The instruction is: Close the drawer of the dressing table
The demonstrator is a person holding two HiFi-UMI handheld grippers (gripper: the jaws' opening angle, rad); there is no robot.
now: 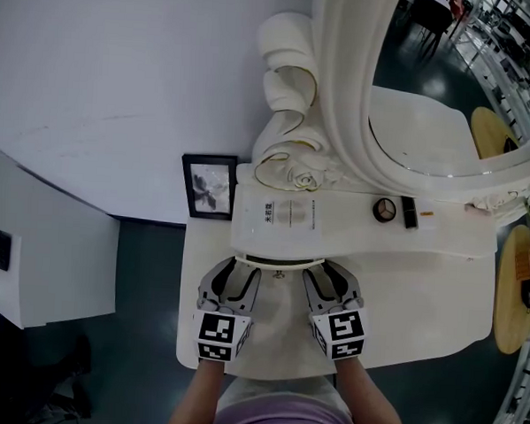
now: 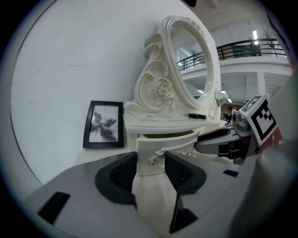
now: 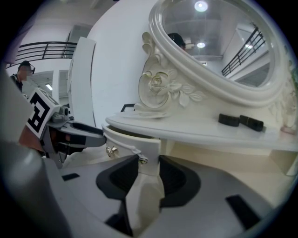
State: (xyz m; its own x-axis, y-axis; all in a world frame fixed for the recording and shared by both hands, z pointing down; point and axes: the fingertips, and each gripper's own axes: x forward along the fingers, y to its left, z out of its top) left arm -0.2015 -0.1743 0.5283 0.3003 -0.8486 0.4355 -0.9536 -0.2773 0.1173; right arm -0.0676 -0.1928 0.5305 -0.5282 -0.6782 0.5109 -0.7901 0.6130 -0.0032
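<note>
The white dressing table point(image 1: 438, 287) has its curved drawer point(image 1: 276, 266) pulled out a little, with a dark gap under the top. My left gripper point(image 1: 230, 267) is at the drawer front's left end and my right gripper point(image 1: 331, 270) at its right end, both open. In the left gripper view the drawer front point(image 2: 160, 142) and a small knob point(image 2: 152, 160) sit just past the spread fingertips of the left gripper point(image 2: 151, 162). In the right gripper view the drawer's right corner point(image 3: 139, 144) stands between the tips of the right gripper point(image 3: 149, 163). Nothing is gripped.
A large oval mirror point(image 1: 431, 82) with a carved frame rises at the back. On the top lie a printed card point(image 1: 287, 215), a round compact point(image 1: 385, 209) and a black stick point(image 1: 409, 212). A black picture frame point(image 1: 209, 186) leans on the wall at the left.
</note>
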